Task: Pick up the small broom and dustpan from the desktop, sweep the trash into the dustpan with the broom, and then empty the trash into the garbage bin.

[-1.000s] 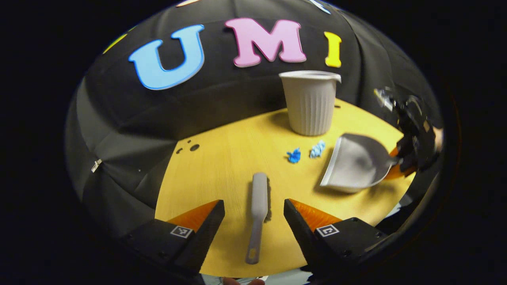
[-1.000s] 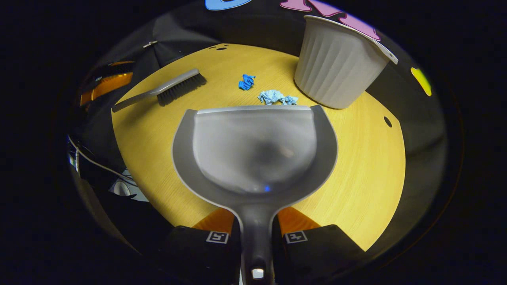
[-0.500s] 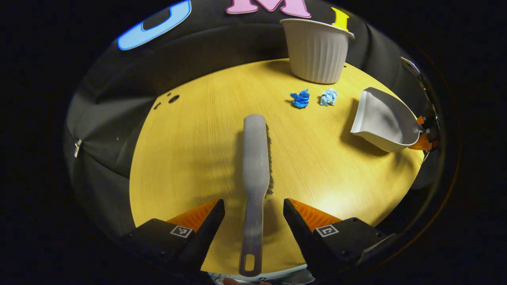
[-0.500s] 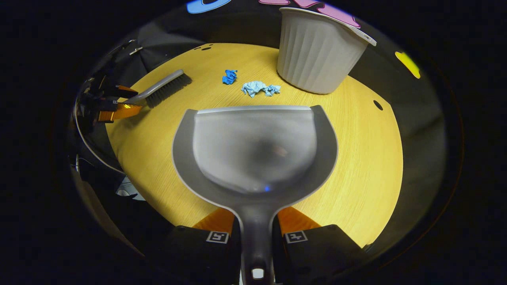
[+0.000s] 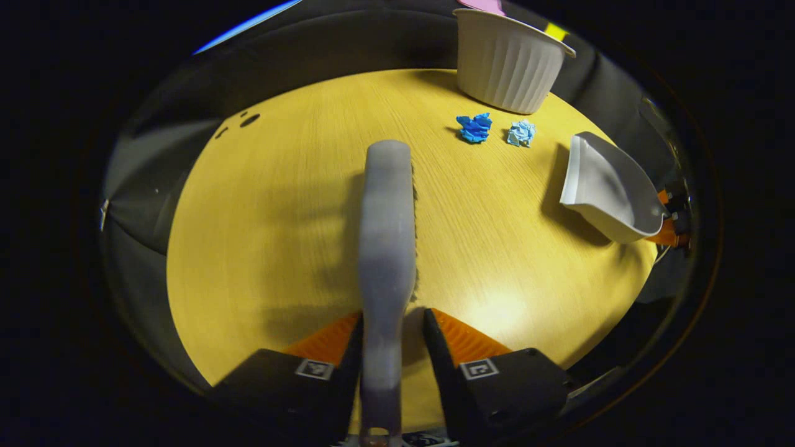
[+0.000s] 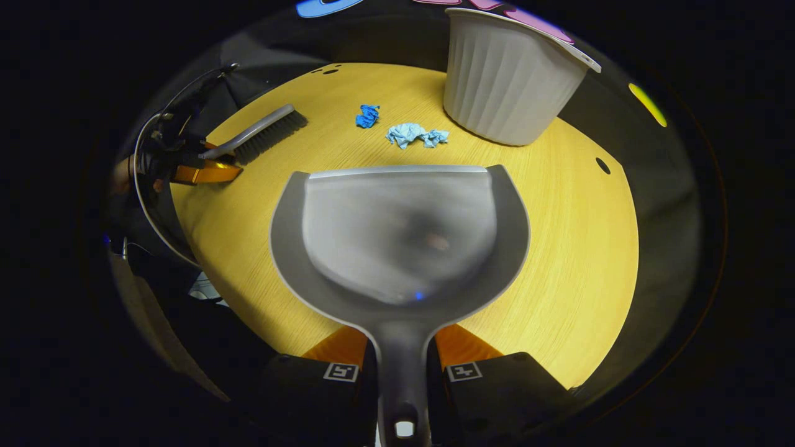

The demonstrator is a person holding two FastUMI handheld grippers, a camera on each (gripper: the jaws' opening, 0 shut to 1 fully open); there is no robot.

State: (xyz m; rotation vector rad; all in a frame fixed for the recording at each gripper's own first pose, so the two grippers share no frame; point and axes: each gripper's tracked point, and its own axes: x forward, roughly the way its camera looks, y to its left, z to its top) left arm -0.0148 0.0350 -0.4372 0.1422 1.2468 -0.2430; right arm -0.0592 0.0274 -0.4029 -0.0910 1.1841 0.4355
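The small grey broom (image 5: pixel 386 236) lies on the yellow desktop (image 5: pixel 279 236), its handle running between the fingers of my left gripper (image 5: pixel 391 326). The jaws stand narrow around the handle, with a thin dark strip on the right side, so whether both press is unclear. My right gripper (image 6: pixel 400 347) is shut on the handle of the grey dustpan (image 6: pixel 400 236), held above the desktop (image 6: pixel 577 248) with its lip toward the trash. A dark blue wad (image 6: pixel 367 115) and a light blue wad (image 6: pixel 415 134) lie before the white ribbed bin (image 6: pixel 509 74).
In the left gripper view, both wads (image 5: pixel 475 127) sit near the bin (image 5: pixel 509 62), with the dustpan (image 5: pixel 605 189) and right gripper (image 5: pixel 671 217) at the right edge. The right gripper view has the broom (image 6: pixel 258 133) and left gripper (image 6: pixel 199 171) at the desktop's left edge.
My left gripper has moved forward and down over the broom, and its fingers have closed in around the handle. The dustpan stays gripped and has shifted only slightly.
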